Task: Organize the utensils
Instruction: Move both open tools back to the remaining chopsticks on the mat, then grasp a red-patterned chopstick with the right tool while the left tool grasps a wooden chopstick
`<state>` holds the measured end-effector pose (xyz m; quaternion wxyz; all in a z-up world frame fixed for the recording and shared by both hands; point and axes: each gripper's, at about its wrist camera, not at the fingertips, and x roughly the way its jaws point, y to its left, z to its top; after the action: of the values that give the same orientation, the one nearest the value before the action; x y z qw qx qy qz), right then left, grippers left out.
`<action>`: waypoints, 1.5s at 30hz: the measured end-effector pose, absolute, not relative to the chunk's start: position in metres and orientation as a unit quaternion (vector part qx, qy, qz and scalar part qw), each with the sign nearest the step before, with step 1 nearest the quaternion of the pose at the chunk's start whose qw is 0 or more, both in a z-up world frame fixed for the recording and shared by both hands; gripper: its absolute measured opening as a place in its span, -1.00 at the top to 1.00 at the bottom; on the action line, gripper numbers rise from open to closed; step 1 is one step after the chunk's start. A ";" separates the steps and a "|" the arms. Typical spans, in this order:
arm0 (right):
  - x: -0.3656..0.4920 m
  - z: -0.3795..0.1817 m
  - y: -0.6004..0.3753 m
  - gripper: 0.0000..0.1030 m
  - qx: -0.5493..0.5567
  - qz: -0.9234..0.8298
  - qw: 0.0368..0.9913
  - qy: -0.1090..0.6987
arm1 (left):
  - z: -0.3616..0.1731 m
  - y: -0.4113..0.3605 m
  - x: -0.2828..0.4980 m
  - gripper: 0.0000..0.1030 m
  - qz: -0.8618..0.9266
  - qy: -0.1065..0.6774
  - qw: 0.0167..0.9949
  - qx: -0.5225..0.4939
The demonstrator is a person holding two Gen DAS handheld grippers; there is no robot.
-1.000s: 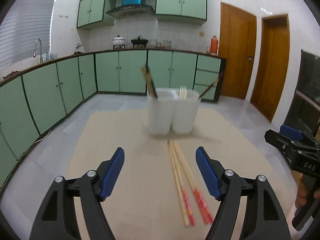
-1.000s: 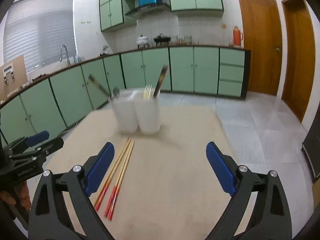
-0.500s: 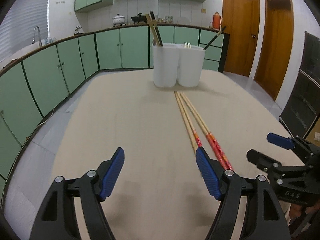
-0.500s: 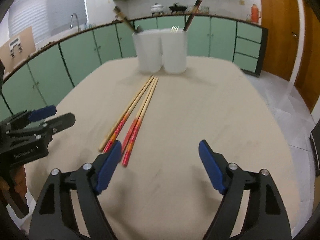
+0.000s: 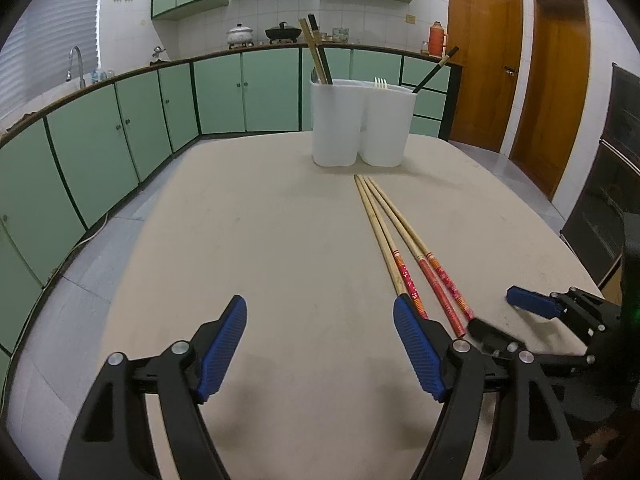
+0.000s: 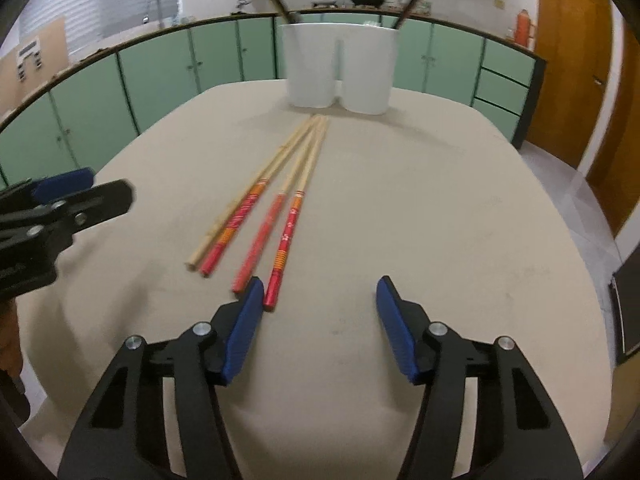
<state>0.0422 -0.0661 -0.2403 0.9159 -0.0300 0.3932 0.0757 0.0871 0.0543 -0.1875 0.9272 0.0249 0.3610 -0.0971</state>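
Kitchen setting: green cabinets (image 5: pixel 248 92) run along the back and left walls, wooden doors (image 5: pixel 480 60) at right. Beige table (image 5: pixel 260 240) has rounded edges; broad bare surface lies left of the chopsticks and to their right in the right wrist view.

White utensil holder (image 5: pixel 362 122), two compartments, stands upright near the far edge, with dark chopsticks and a fork sticking out. Loose chopsticks (image 5: pixel 400 240) lie flat on the table, tips fanned together just short of the holder, red ends toward the grippers.

Left gripper (image 5: pixel 320 344): jaws spread wide, holding nothing; its right finger (image 5: pixel 416 344) overlaps the red end of one chopstick in view, contact cannot be told.

Right gripper (image 6: pixel 320 320): jaws wide apart, empty; its left finger (image 6: pixel 244 328) sits just beside the nearest red end.

Versus 0.5 s ago: both grippers are lower and closer to the red ends; the holder looms larger in the right wrist view.
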 end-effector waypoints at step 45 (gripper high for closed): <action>0.044 -0.241 -0.096 0.90 0.002 0.069 0.923 0.378 | -0.226 0.022 0.101 -0.47 -0.081 0.411 0.907 0.044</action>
<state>0.0441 -0.0961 -0.2412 0.9230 0.0015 0.3784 0.0695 0.1014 0.0215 -0.2256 0.9068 0.0436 0.4114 -0.0813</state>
